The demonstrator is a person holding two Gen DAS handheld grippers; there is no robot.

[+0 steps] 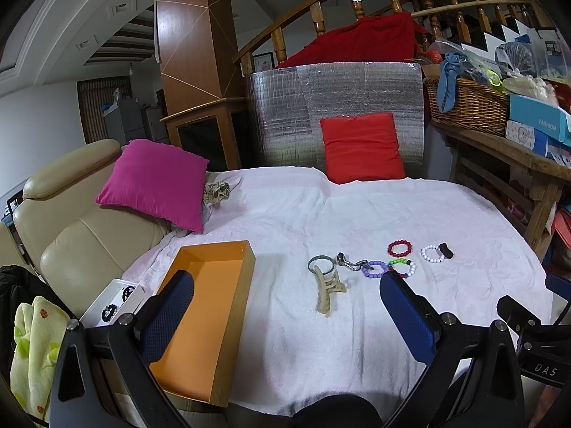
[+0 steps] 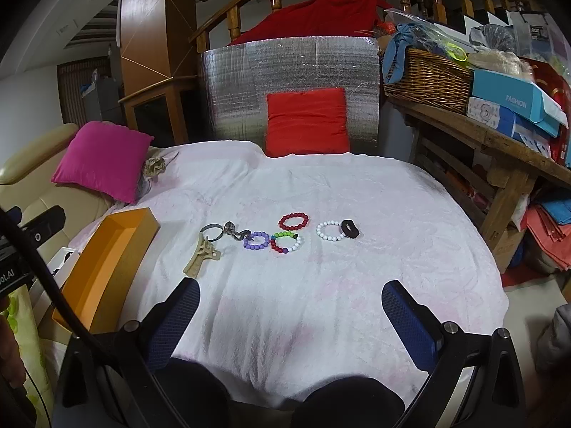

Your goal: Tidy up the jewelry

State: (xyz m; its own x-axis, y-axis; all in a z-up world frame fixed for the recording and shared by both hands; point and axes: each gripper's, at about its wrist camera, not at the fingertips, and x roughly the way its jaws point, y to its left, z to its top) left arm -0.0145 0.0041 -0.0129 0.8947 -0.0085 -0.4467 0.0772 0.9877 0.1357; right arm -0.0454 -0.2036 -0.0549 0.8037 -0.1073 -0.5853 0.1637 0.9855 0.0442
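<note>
Your jewelry lies in a loose row on the pale pink towel-covered table (image 2: 357, 196): a beige plastic claw clip (image 2: 201, 256) overlapping a grey metal bangle (image 2: 210, 232), then purple (image 2: 256, 240), red (image 2: 293, 221), multicoloured (image 2: 285, 243) and white beaded bracelets (image 2: 330, 230). The empty orange cardboard box (image 1: 210, 317) sits at the table's left edge. Your left gripper (image 1: 285, 306) and right gripper (image 2: 291, 306) both hover spread wide, grasping nothing.
</note>
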